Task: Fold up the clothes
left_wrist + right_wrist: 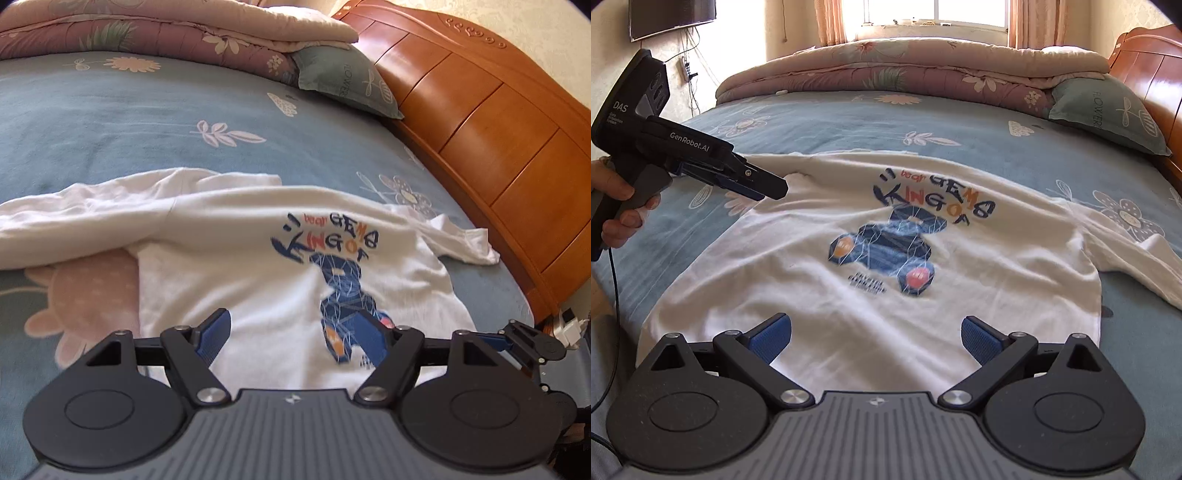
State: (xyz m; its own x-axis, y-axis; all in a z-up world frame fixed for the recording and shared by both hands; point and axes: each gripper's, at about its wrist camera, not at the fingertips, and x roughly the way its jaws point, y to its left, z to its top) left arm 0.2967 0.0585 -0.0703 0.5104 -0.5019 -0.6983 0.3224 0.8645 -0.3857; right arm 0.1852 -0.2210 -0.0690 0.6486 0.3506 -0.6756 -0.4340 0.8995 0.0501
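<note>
both spread hand-held grippers point(875, 338) above white t-shirt point(849, 266), collar seemingly pointing away.

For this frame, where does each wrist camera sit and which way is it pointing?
Left wrist: on the left gripper, low over the white T-shirt, facing across it towards the wooden headboard; its own open fingers show.
Right wrist: on the right gripper, at the shirt's hem, facing the folded quilt and window; its open fingers show, plus a hand holding the left gripper.
Shared: the T-shirt and the pillow.
</note>
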